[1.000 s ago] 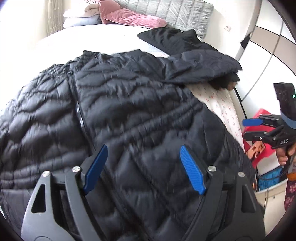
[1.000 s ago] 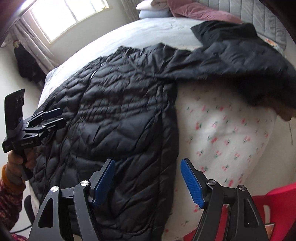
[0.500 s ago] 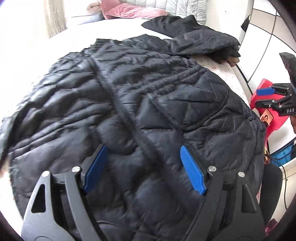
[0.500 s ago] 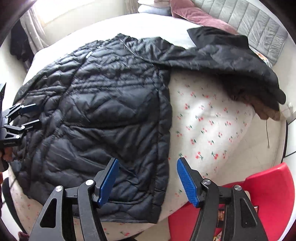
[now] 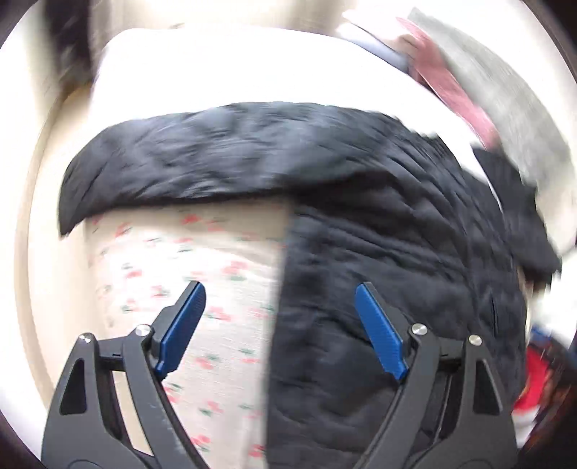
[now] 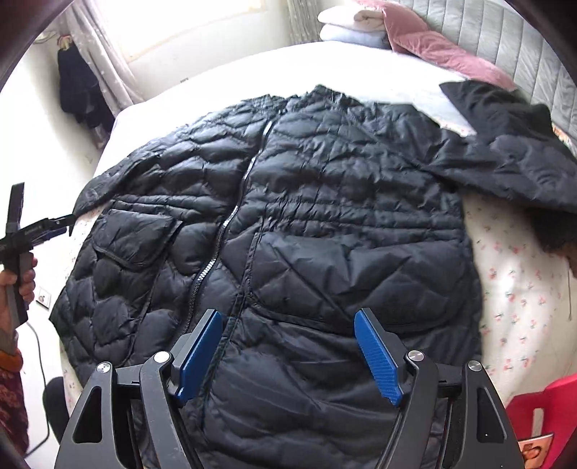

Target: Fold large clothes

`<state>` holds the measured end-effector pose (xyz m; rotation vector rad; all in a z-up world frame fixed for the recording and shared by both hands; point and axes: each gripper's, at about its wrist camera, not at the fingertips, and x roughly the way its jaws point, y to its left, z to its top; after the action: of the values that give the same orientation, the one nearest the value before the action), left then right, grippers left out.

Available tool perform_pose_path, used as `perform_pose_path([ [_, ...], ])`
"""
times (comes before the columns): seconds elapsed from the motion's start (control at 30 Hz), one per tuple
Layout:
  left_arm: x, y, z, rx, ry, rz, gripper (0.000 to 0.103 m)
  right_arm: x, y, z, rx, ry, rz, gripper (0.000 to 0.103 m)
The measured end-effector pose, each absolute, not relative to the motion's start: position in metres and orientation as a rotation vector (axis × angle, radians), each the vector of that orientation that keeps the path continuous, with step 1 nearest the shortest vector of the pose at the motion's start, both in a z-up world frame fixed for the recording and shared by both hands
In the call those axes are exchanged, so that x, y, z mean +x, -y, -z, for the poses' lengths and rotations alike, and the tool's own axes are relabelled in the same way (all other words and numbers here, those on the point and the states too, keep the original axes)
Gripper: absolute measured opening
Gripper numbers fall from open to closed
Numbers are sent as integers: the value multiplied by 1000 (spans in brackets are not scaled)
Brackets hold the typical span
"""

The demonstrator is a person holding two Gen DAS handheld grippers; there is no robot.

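Black puffer jacket (image 6: 288, 223) lies spread flat across bed (image 6: 519, 288), zipper up, hem at foot edge. Your left gripper (image 5: 277, 317) and right gripper (image 6: 288, 346) gape wide, holding nothing.

I see a bed (image 6: 512, 288) under a white sheet with small red flowers, a grey quilted headboard (image 6: 505, 39) behind it. A pink pillow (image 6: 432, 47) lies beside folded white bedding (image 6: 360, 21). Daylight pours through the window (image 6: 173, 25), past pale curtains (image 6: 104, 68). A red chair (image 6: 537, 407) stands nearby.
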<state>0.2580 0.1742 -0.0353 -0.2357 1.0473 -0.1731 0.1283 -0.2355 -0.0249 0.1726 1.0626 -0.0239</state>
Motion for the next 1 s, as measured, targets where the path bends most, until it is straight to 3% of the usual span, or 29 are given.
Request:
perform_pose_path([
  [0.23, 279, -277, 89, -613, -1007, -20, 85, 168, 213, 20, 153, -1025, 43, 77],
  [0.53, 305, -332, 109, -838, -860, -143, 83, 206, 186, 25, 146, -957, 0, 77],
  [0.6, 310, -342, 112, -890, -824, -180, 71, 213, 185, 33, 161, -958, -11, 77],
  [0.67, 314, -348, 109, -916, -784, -204, 45, 216, 188, 41, 183, -968, -18, 77],
  [0.73, 318, -348, 99, -920, -754, -202, 8, 218, 192, 49, 194, -986, -13, 77],
  [1.0, 329, -268, -17, -649, -557, -73, 5, 222, 220, 49, 232, -967, 34, 77],
])
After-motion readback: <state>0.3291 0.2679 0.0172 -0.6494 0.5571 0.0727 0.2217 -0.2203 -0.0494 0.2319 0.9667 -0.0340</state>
